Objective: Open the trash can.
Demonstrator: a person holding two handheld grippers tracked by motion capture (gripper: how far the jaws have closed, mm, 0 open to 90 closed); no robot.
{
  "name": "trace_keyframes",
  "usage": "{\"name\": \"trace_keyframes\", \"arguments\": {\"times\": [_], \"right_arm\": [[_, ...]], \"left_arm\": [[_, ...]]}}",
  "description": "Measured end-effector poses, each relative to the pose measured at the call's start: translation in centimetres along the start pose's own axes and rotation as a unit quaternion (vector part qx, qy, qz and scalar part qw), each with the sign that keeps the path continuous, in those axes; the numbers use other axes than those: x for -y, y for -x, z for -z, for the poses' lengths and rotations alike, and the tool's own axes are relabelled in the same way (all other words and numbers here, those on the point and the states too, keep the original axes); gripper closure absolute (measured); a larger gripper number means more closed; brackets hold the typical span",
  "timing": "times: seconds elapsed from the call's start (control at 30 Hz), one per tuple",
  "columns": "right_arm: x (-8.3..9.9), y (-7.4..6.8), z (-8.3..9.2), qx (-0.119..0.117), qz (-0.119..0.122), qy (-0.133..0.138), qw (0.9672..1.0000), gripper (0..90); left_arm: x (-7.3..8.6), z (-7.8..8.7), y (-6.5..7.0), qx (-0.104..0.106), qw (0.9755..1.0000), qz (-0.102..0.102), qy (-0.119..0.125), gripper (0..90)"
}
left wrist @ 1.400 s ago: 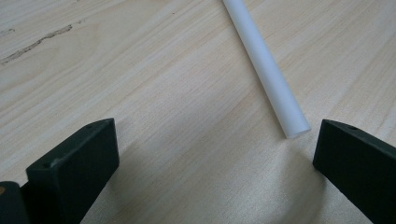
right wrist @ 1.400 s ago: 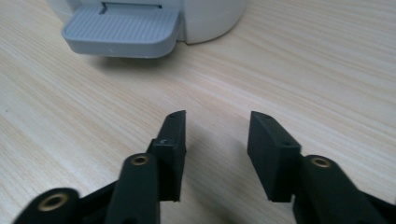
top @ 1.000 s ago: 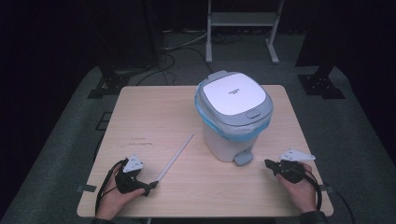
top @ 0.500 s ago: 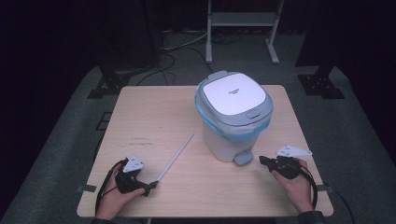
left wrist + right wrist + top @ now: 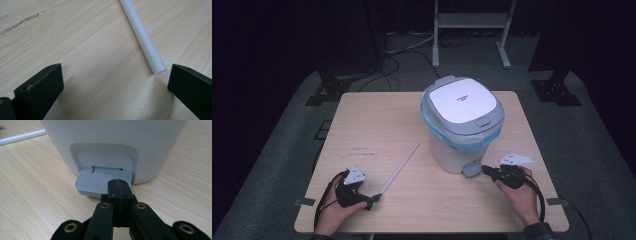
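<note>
- While its jaws are pressed together on nothing, the right gripper (image 5: pixel 117 186) rests its tips at the grey ribbed pedal (image 5: pixel 100 182) of the white plastic bin (image 5: pixel 462 125), right of centre.
- Left gripper (image 5: pixel 112 82) gapes wide at lower left, beside the white plastic tube's (image 5: pixel 142 37) end.
- Both hands lie low on the wooden table (image 5: pixel 377 125).

left claw (image 5: pixel 371 201): held low at lower left of the high view, jaws spread wide, pointed toward the right | right claw (image 5: pixel 486 170): held at lower right, jaws pressed together, pointed toward the left | both forearms are seen entering from the bottom edge, hands wrapped around the claw bodies
</note>
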State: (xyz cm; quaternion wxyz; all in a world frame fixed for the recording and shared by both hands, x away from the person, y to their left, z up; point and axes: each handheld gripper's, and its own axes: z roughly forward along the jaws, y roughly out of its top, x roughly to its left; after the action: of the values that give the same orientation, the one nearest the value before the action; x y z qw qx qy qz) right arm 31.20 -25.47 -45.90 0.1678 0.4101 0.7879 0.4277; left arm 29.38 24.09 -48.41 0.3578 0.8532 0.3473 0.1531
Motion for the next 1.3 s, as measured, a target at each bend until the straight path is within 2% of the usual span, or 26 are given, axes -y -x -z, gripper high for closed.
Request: {"name": "trace_keyframes", "arguments": {"times": [0.3,0.77,0.87,1.07,1.3], "right_arm": [[-0.7,-0.7,-1.4,-0.008,0.008,-0.002,0.9999,90.0],[-1.3,-1.2,-2.8,-0.007,0.017,0.002,0.9998,90.0],[-1.3,-1.1,-3.0,-0.007,0.017,0.002,0.9998,90.0],[-1.2,-1.4,-3.1,0.001,0.032,0.003,0.9995,90.0],[-0.9,-1.3,-3.2,0.0,0.028,0.007,0.9996,90.0]], "left_arm": [[0.0,0.0,0.0,0.0,1.0,0.0,0.0,0.0],[0.0,0.0,0.0,0.0,1.0,0.0,0.0,0.0],[0.0,0.0,0.0,0.0,1.0,0.0,0.0,0.0],[0.0,0.0,0.0,0.0,1.0,0.0,0.0,0.0],[0.0,0.0,0.0,-0.001,1.0,0.0,0.0,0.0]]}}
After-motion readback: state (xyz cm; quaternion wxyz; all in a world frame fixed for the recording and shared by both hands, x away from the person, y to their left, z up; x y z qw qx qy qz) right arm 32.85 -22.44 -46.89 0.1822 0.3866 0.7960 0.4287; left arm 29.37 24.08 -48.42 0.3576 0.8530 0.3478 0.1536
